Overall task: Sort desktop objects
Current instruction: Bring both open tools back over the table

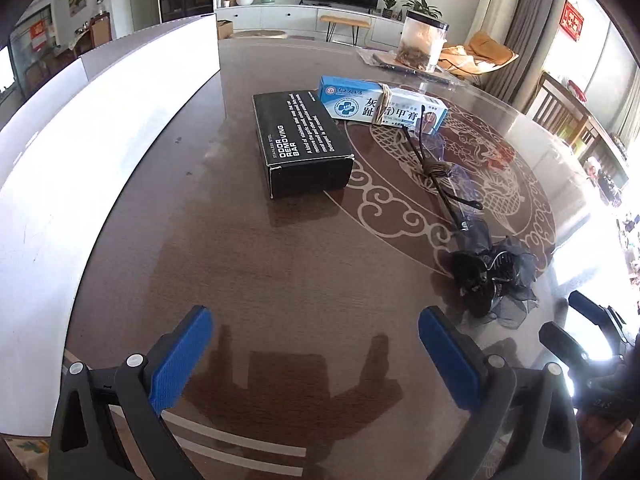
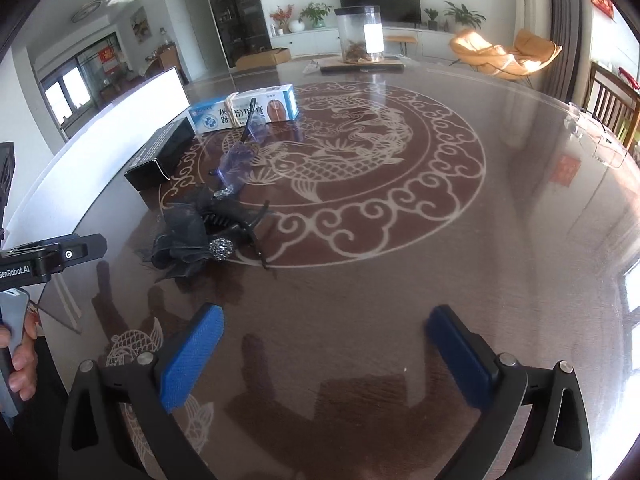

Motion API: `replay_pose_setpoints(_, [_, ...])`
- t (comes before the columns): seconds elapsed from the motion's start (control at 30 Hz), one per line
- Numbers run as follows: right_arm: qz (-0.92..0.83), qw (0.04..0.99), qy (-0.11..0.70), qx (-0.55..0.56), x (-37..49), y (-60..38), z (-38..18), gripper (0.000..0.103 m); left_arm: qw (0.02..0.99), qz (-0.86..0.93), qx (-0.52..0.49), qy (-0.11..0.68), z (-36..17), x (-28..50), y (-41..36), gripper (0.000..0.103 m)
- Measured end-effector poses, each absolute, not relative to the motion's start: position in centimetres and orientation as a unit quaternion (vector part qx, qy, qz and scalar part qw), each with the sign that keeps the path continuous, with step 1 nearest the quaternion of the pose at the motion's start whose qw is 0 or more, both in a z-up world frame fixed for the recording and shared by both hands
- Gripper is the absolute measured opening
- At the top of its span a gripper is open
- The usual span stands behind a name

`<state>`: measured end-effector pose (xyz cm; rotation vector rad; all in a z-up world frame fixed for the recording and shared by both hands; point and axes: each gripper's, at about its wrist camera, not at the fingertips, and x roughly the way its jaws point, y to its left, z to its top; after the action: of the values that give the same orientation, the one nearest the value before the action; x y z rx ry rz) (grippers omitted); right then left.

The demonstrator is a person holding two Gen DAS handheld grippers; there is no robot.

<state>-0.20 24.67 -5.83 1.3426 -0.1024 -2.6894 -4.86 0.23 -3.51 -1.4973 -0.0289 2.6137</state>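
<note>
1. Blue pads line both claws, and both stand wide apart with nothing between them but bare table.
2. Left claw, left wrist view: it fills the bottom of the frame, pointing down at the dark, glossy tabletop. Every object lies above it in the picture, none touching it.
3. Black box: centre of the frame, above the left claw and well apart from it, lying flat with white lettering on top.
4. Blue box: upper centre, just right of the black box's far end, bound round with twine.
5. Glasses: right of centre, running from the blue box down toward the lower right, with a cord wound round the frame.
6. Hair clip: a black gauzy clip at lower right, above and right of the left claw's right pad; the nearest object to that claw, yet clear of it.
7. White board: stands along the table's left edge.
8. Right claw, right wrist view: bottom of the frame, over the patterned tabletop. The hair clip lies above and left of its left pad, near but apart.
9. Behind the clip, toward the upper left, come the glasses, the black box and the blue box.
10. Clear jar: top centre, at the table's far edge.
11. At the left edge of this view a hand grips the other claw's handle.
</note>
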Motion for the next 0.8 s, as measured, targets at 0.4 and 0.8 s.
replay_pose_setpoints(0.4, [-0.890, 0.052, 0.006, 0.453, -0.6, 23.0, -6.7, 0.103, 0.027, 0.884, -0.467, 0.015, -5.5, -4.2, 0.4, 0.103])
replay_pose_setpoints(0.8, [-0.887, 0.044, 0.027, 0.459, -0.7, 22.4, -6.9, 0.103, 0.027, 0.885, -0.465, 0.015, -5.6, -4.4, 0.6, 0.103])
